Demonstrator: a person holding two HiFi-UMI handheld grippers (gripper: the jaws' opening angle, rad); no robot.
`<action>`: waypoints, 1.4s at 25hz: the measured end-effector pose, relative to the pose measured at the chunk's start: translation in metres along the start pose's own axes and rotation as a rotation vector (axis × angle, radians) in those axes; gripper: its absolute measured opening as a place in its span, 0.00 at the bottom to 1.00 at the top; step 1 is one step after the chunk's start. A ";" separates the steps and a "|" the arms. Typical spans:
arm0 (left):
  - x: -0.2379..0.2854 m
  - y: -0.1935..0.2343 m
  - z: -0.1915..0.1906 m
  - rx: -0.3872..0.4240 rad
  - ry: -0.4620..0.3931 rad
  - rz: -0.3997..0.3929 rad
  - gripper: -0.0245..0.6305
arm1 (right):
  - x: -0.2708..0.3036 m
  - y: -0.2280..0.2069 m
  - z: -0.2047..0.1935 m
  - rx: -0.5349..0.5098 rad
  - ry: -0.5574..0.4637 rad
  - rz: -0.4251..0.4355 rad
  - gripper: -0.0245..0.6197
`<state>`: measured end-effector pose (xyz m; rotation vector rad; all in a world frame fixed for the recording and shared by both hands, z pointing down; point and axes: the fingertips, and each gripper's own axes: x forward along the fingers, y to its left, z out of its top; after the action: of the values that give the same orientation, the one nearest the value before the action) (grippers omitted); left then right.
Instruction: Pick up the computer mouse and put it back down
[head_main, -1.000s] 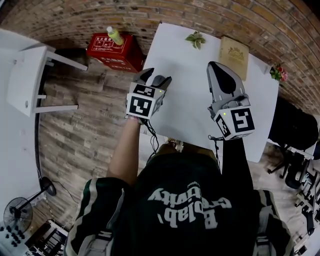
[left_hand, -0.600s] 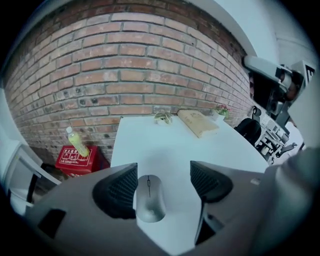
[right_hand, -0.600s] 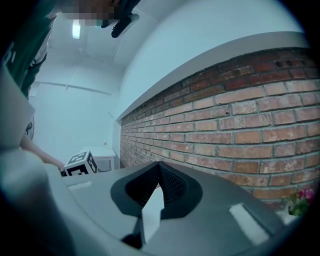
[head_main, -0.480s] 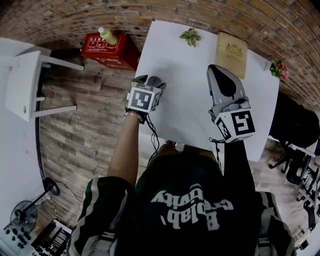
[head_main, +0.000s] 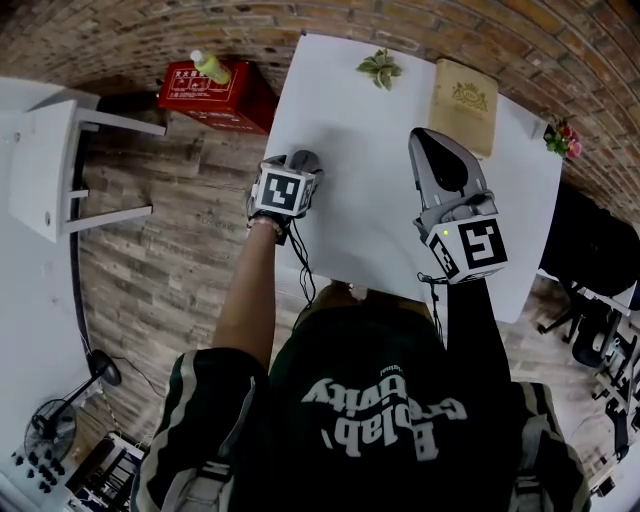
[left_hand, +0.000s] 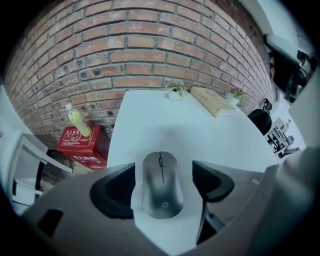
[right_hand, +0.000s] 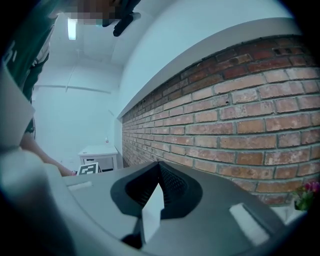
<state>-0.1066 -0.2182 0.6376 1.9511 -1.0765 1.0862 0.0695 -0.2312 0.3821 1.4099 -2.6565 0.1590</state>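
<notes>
One grey computer mouse (left_hand: 161, 186) lies flat on the white tabletop (head_main: 370, 215), near its left edge on the person's side, with its scroll wheel pointing toward the brick wall (left_hand: 135, 55). The left gripper (head_main: 293, 161) is set over it: in the left gripper view its two dark jaws stand apart, one on each side of the mouse, with a thin strip of tabletop showing between each jaw and the mouse body, so that neither jaw touches it. The right gripper (head_main: 437, 160) hovers over the right half of the tabletop, well apart from the mouse, with its two jaws closed together and nothing held between them. Each gripper carries one marker cube. At the far edge of the tabletop lie one small green plant (head_main: 379, 68) and, beside it, one tan book (head_main: 464, 92); one small pot of flowers (head_main: 560, 138) stands at the right corner. On the wooden floor (head_main: 160, 260), left of the tabletop, sits one red box (head_main: 212, 96) with one yellow-green bottle (head_main: 209, 66) on top, and further left stands one white side table (head_main: 45, 160). Compared with one second earlier, the left gripper's marker cube shows smaller and nearer the tabletop, the gripper having come down around the mouse; the right gripper keeps almost the same place, jaws together as before.
</notes>
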 end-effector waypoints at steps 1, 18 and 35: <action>0.003 0.001 -0.003 0.004 0.010 0.003 0.60 | 0.001 0.000 -0.001 -0.003 0.002 0.000 0.06; 0.031 0.006 -0.016 0.041 0.075 0.048 0.62 | 0.007 -0.002 -0.009 -0.024 0.026 -0.003 0.06; 0.023 -0.007 -0.021 0.047 0.072 0.024 0.48 | 0.004 0.008 -0.011 -0.012 0.030 -0.008 0.06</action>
<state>-0.1005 -0.2057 0.6665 1.9251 -1.0473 1.1957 0.0615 -0.2283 0.3935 1.4033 -2.6232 0.1617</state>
